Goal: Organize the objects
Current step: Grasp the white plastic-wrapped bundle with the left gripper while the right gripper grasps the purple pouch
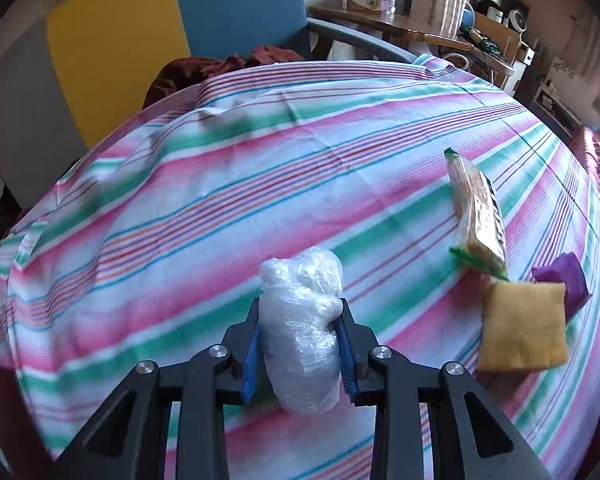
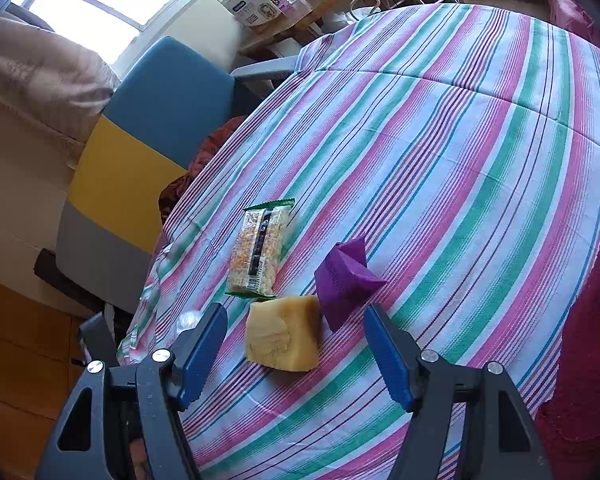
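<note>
Two cameras, one on each gripper, both looking down at the striped cloth (image 1: pixel 260 184).

The left view sits low and close, looking along its fingers (image 1: pixel 256 344) across the cloth to the blue and yellow chair (image 1: pixel 236 4) at the far side. The right view hangs a bit higher and tilted, with the chair at its upper left and a window behind. Both views show the snack bar (image 2: pixel 258 252), the yellow block (image 2: pixel 284 338) and the purple packet (image 2: pixel 346 278); in the left view they sit at the right edge.

Left gripper (image 1: pixel 300 320) jaws clamp plastic-wrapped bundle (image 1: pixel 300 332) above striped tablecloth (image 1: pixel 220 184).
</note>
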